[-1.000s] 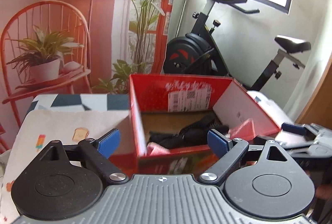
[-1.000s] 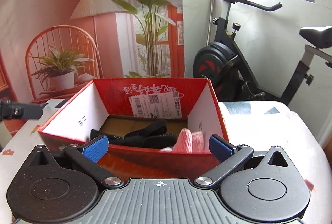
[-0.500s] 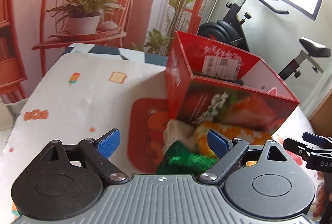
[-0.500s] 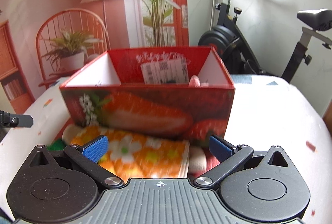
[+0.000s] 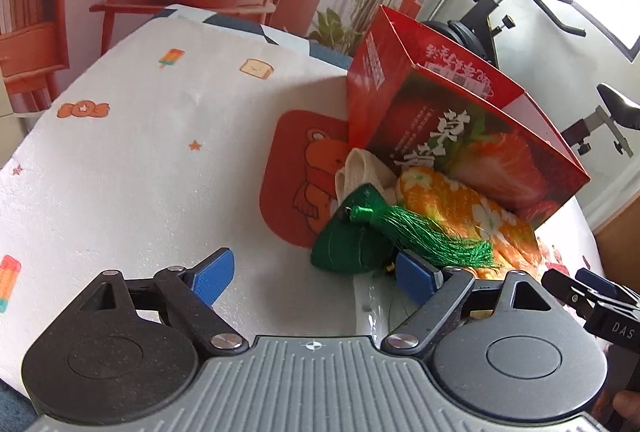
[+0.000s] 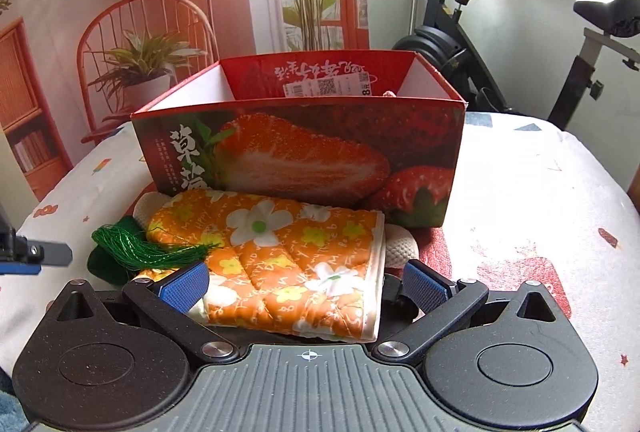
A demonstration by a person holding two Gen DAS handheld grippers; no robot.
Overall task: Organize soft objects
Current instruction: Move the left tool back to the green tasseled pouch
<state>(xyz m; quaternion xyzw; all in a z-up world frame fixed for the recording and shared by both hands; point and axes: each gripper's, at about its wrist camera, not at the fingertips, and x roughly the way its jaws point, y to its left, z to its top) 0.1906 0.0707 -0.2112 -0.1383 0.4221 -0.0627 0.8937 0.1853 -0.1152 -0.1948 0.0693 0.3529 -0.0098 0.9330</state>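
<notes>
Nearest to me, the left gripper (image 5: 310, 274) hangs over the white patterned tablecloth (image 5: 120, 151) with its blue pads spread wide; they have just drawn in slightly, and nothing sits squarely between them. Its right pad is just beside the green tasselled pouch (image 5: 352, 240), whose tassel trails off to the right. The right gripper (image 6: 306, 282) is also spread, and the near end of the orange floral oven mitt (image 6: 288, 256) lies between its pads. I cannot see either pad pressing on the fabric.

Just behind these, a cream cloth strap (image 5: 360, 171) pokes out from under the pile on the left, and a white knitted piece (image 6: 400, 246) shows at the mitt's right edge. A red cartoon mat (image 5: 296, 171) lies beneath them. Farther back stands the red strawberry box (image 6: 304, 159), open at the top, with the soft things heaped against its near wall.

The step in hand looks like picking up the mitt to drop it in the box. To do it well, I would push the right pads further along the mitt so they close on the padded body rather than the thin hem. The green tassel drapes over the mitt's left corner, so lifting could drag the pouch with it. The left gripper would do better shifted right, centred on the pouch body.
</notes>
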